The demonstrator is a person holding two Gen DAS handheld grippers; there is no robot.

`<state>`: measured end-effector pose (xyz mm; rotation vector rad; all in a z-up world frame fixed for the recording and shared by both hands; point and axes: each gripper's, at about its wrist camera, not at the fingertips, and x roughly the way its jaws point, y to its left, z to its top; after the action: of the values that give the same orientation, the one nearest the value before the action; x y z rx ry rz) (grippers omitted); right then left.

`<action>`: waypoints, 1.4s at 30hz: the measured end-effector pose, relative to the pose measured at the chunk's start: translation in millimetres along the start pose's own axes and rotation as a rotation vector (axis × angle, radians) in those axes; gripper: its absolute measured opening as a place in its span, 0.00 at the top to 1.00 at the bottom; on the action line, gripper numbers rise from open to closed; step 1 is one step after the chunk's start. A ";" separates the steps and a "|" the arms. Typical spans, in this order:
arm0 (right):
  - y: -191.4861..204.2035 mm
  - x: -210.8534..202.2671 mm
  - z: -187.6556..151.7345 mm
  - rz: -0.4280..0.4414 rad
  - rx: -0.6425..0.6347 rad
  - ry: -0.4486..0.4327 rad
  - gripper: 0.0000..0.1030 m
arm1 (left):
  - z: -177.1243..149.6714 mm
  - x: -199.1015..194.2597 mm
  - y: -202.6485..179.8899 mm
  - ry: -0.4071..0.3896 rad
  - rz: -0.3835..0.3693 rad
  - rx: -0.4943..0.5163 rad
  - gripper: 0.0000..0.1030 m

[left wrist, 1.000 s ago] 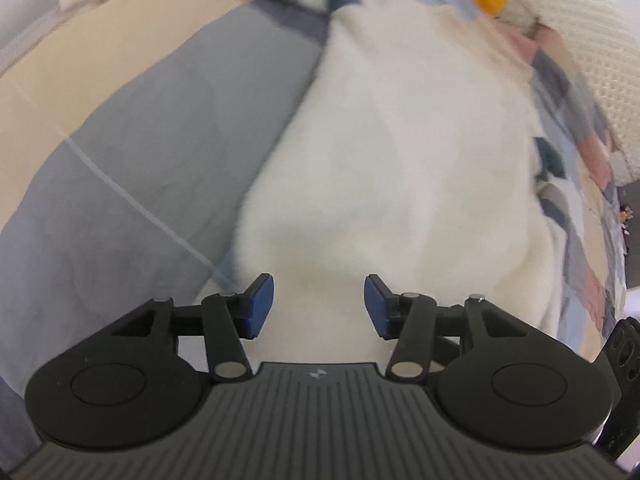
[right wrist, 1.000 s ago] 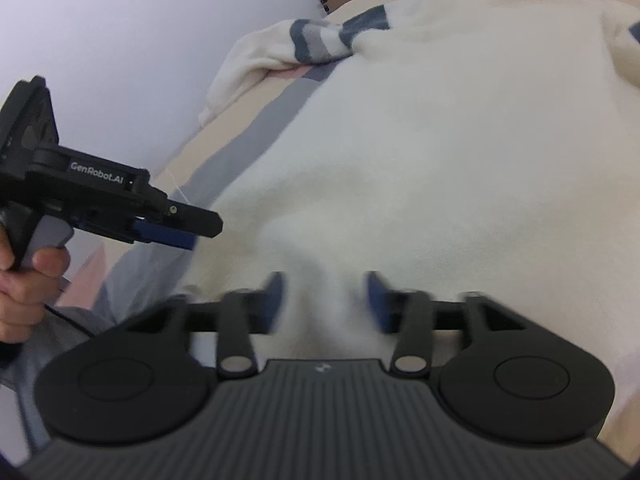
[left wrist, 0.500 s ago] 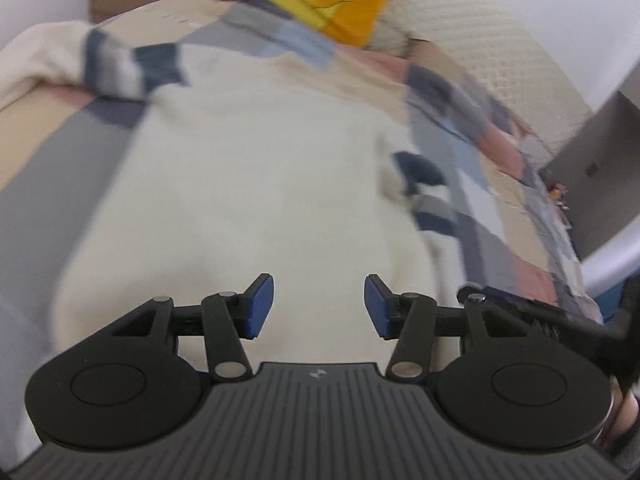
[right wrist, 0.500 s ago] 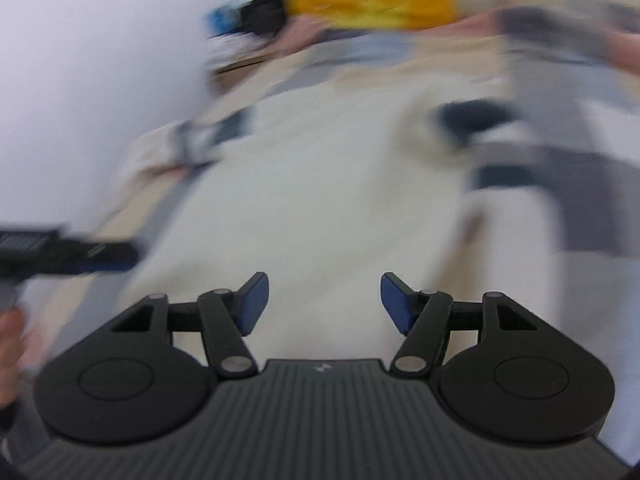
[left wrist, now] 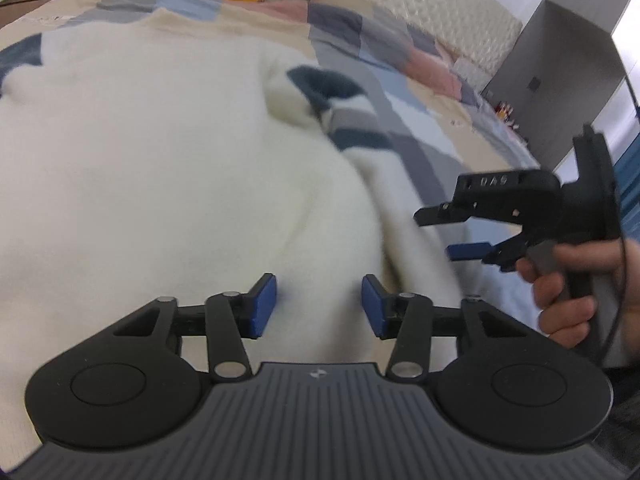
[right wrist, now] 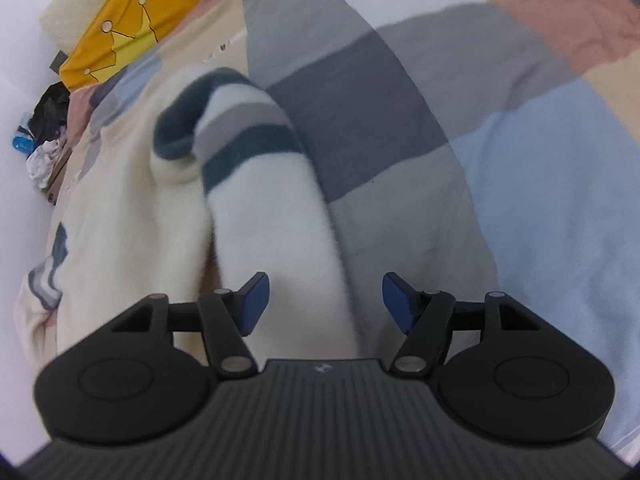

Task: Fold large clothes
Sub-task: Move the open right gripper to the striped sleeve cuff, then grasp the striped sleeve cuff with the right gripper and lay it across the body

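Hovering over the cream sweater (left wrist: 168, 152) spread for folding, the left gripper (left wrist: 319, 305) had just been narrowing, jaws apart and empty; the right gripper (right wrist: 325, 301) stood apart, empty, over the sweater's striped sleeve (right wrist: 256, 168).

Ahead of the left claw (left wrist: 319, 304): nothing but flat sweater (left wrist: 160, 168), open run fwd & to its left. Jaws apart, just been closing, nothing between them. To its right the right claw (left wrist: 452, 232) w/ the hand (left wrist: 576, 280) hangs close by, blocking that side. Ahead of the right claw, the sleeve (right wrist: 260, 184) lies as a raised fold, cuff bunched further on; to its right bare quilt (right wrist: 520, 184), free. Yellow pillow (right wrist: 132, 28) far ahead, well clear.
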<state>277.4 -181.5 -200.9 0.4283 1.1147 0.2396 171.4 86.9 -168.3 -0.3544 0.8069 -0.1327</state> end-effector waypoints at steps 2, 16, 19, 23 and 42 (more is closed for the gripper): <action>2.0 9.9 -2.3 -0.005 -0.001 0.024 0.36 | -1.1 8.5 7.4 0.011 0.024 -0.009 0.54; 15.0 -7.6 6.4 0.036 -0.075 0.032 0.84 | -6.9 25.0 37.0 0.041 -0.020 -0.138 0.59; 14.1 -32.0 34.0 -0.001 -0.110 -0.061 0.85 | -7.3 17.4 39.5 0.026 -0.053 -0.141 0.59; 17.3 -62.8 92.7 -0.113 -0.156 -0.198 0.85 | -4.8 13.0 40.2 0.011 -0.082 -0.140 0.59; 13.9 -3.0 265.8 -0.474 -0.248 -0.439 0.86 | -1.6 8.2 39.1 0.011 -0.192 -0.136 0.59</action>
<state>516.8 -226.7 -93.7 -0.0162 0.7139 -0.1317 175.1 120.9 -188.9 -0.5600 0.7937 -0.2606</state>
